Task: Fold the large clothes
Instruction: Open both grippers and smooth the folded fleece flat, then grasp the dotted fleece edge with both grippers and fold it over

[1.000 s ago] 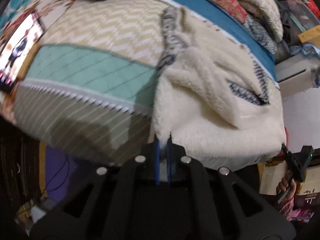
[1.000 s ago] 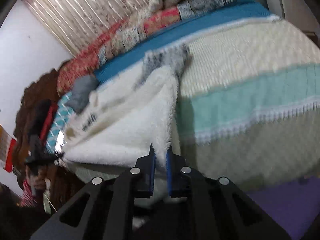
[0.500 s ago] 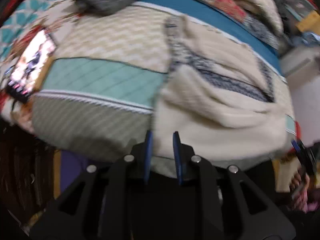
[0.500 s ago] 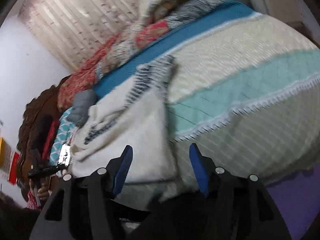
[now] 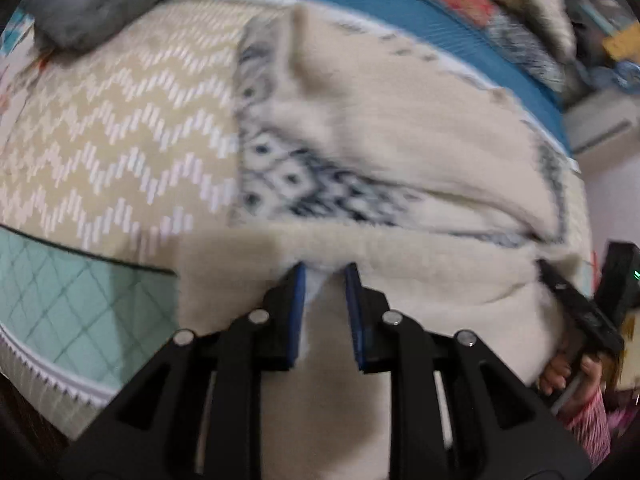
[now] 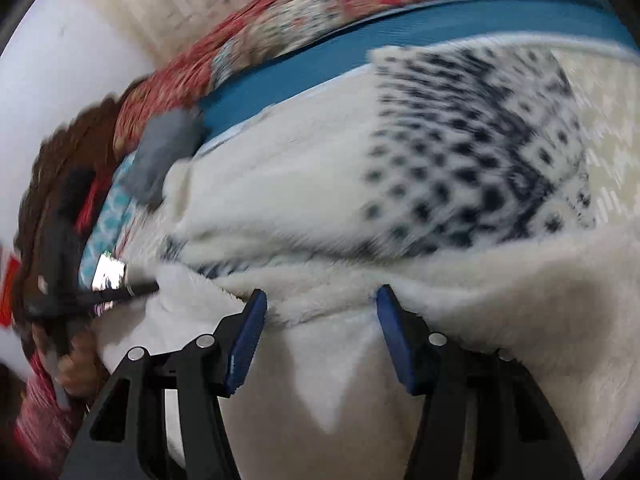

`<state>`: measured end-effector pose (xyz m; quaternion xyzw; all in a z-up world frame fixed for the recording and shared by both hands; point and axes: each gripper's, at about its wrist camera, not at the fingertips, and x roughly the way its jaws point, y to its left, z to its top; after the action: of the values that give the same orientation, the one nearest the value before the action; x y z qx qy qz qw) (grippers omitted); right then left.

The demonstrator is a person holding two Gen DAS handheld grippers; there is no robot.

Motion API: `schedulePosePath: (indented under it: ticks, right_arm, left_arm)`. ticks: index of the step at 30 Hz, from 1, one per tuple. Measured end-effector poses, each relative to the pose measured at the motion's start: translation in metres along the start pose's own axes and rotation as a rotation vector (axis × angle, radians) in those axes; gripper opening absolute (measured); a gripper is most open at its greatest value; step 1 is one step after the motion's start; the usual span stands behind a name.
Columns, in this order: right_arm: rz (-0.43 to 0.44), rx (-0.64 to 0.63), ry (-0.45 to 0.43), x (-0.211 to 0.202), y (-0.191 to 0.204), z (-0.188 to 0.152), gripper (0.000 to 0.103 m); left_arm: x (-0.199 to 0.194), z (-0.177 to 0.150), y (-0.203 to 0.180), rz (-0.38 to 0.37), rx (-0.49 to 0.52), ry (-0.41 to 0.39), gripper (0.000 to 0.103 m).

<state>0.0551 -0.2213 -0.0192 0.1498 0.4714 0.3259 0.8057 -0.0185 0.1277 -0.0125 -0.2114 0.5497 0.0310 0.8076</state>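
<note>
A cream fleece garment [image 5: 400,128] with a navy-patterned knit side lies folded on the bed; it also fills the right wrist view [image 6: 320,200]. My left gripper [image 5: 324,276] is open, its blue pads either side of the folded fleece edge, a little fabric between them. My right gripper [image 6: 320,300] is open wide over the same fleece edge, holding nothing. The right gripper shows at the right edge of the left wrist view [image 5: 580,312], and the left gripper at the left of the right wrist view [image 6: 100,296].
The bedspread [image 5: 100,140] has beige zigzag, teal and blue bands. A grey pillow [image 5: 100,4] lies at the far left. Stacked patterned quilts [image 6: 280,28] line the far side. A wooden headboard [image 6: 60,168] stands behind the left gripper.
Both grippers were shut on the fleece edge a second ago. They have opened and let it go, and both have moved forward over the folded garment.
</note>
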Motion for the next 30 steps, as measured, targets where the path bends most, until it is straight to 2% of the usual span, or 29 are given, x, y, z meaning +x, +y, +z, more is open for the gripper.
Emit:
schedulePosePath:
  ticks: [2,4,7,9,10,11,12,14,15,16,17,20,23,25,29,30]
  right_arm:
    - [0.029,0.017,-0.027,-0.004,-0.005,-0.006,0.067]
    - [0.041,-0.016,-0.011,-0.011,0.005,-0.013,0.067]
    - [0.134,-0.021,0.049,-0.033,0.009,-0.011,0.068]
    - [0.171,-0.049,0.046,-0.061,0.010,0.000,0.069]
    - [0.162,-0.080,0.028,-0.073,0.013,0.010,0.069]
    - [0.141,-0.112,0.006,-0.082,0.016,0.021,0.070]
    - [0.093,-0.148,-0.023,-0.091,0.018,0.040,0.072]
    - [-0.010,-0.180,-0.065,-0.090,0.018,0.083,0.075]
    - [-0.029,-0.182,-0.074,-0.084,0.016,0.101,0.077]
    - [-0.038,-0.180,-0.078,-0.075,0.014,0.119,0.078]
    - [-0.053,-0.171,-0.078,-0.062,0.012,0.138,0.079]
    - [-0.126,-0.132,-0.031,-0.007,0.000,0.191,0.079]
    - [-0.154,-0.099,0.034,0.035,-0.014,0.214,0.079]
    - [-0.170,-0.099,0.087,0.062,-0.023,0.219,0.079]
    - [-0.200,-0.114,0.140,0.091,-0.033,0.217,0.079]
    - [-0.195,-0.114,0.154,0.096,-0.034,0.215,0.076]
  left_arm:
    - [0.009,-0.002,0.004,-0.025,-0.010,-0.019,0.019]
    - [0.002,-0.009,0.000,-0.019,0.021,-0.046,0.019]
    - [-0.021,-0.023,0.003,-0.019,0.067,-0.040,0.019]
    - [-0.048,-0.026,0.008,-0.052,0.101,-0.069,0.020]
    - [-0.059,-0.024,0.009,-0.060,0.115,-0.085,0.024]
    - [-0.074,-0.016,0.006,-0.062,0.134,-0.120,0.034]
    - [-0.084,-0.006,0.002,-0.050,0.146,-0.149,0.038]
    - [-0.088,0.026,-0.017,-0.025,0.165,-0.191,0.058]
    - [-0.086,0.040,-0.026,-0.020,0.172,-0.197,0.065]
    - [-0.082,0.059,-0.037,-0.008,0.181,-0.204,0.077]
    - [-0.076,0.076,-0.049,0.005,0.190,-0.208,0.079]
    - [-0.039,0.144,-0.080,0.049,0.176,-0.156,0.079]
    - [-0.001,0.190,-0.102,0.112,0.170,-0.128,0.079]
    - [0.019,0.203,-0.111,0.129,0.171,-0.108,0.079]
    - [0.073,0.213,-0.127,0.181,0.192,-0.013,0.079]
    - [0.084,0.212,-0.129,0.200,0.195,0.006,0.075]
